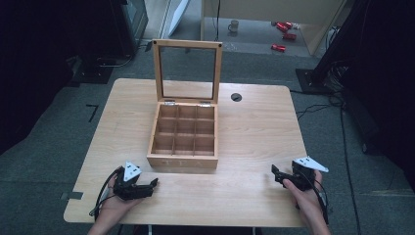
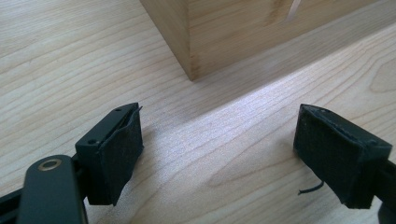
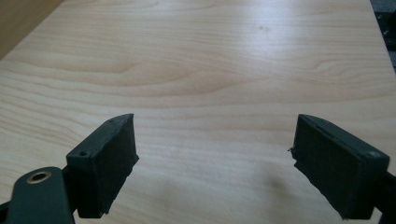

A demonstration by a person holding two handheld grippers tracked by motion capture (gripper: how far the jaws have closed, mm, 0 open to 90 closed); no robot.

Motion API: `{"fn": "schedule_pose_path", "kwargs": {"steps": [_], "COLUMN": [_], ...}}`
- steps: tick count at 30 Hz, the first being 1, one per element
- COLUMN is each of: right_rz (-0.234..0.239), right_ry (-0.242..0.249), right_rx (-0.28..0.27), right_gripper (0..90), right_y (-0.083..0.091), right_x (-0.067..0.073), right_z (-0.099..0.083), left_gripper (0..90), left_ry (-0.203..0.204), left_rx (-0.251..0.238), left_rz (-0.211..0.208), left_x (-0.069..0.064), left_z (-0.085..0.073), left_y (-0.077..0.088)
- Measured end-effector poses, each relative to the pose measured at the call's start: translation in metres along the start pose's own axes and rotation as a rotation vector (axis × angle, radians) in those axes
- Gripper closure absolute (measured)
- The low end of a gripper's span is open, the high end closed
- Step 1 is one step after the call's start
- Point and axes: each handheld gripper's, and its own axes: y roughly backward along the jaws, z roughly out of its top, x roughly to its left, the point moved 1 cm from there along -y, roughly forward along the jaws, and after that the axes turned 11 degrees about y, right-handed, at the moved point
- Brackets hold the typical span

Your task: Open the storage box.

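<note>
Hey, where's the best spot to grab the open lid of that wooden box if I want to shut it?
Probably the lid's top rail, pinched front to back from above. The lid stands upright on hinges at the box's rear edge, so that rail is the free edge, farthest from the hinges. The left gripper, jaws open, sits nearest the box.

One desk [image 1: 254, 127] carries one wooden box [image 1: 183, 142] with one glass-paned lid [image 1: 187, 71], standing open. Inside the box are nine compartments, three rows of three. Two tools rest near the desk's front edge: the left tool [image 1: 152, 183] and the right tool [image 1: 275, 172]. The desk has one round cable hole [image 1: 236, 97]. On the floor beyond sit one mug [image 1: 234, 25] and three red objects [image 1: 284, 34].
</note>
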Motion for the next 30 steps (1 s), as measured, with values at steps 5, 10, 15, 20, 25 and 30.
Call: {"fn": "schedule_pose_path", "kwargs": {"steps": [5, 10, 15, 20, 25, 30], "right_rz": [-0.025, -0.062, -0.085, -0.058, -0.032, -0.031], "right_ry": [0.006, 0.021, 0.067, 0.096, 0.087, 0.086], "right_rx": [0.036, 0.074, 0.078, 0.069, 0.076, 0.076], "right_gripper": [13.6, 13.6, 13.6, 13.7, 12.9, 12.9], "right_y": [0.004, 0.007, 0.006, 0.006, 0.005, 0.005], "right_x": [-0.003, -0.006, -0.002, 0.001, -0.002, -0.002], "right_z": [-0.013, -0.023, -0.027, -0.027, -0.026, -0.026], "left_gripper": [16.1, 16.0, 16.0, 16.0, 16.0, 16.0], "left_ry": [0.0, -0.003, -0.004, -0.003, -0.005, -0.01], "left_rx": [0.0, 0.001, 0.001, 0.001, 0.002, 0.003], "left_rz": [0.0, 0.002, 0.0, -0.005, -0.007, -0.006], "left_x": [0.0, 0.0, 0.0, 0.0, 0.0, -0.001], "left_z": [0.0, 0.0, 0.0, 0.0, 0.0, 0.0], "left_y": [0.0, 0.0, 0.0, 0.0, 0.0, 0.0]}}
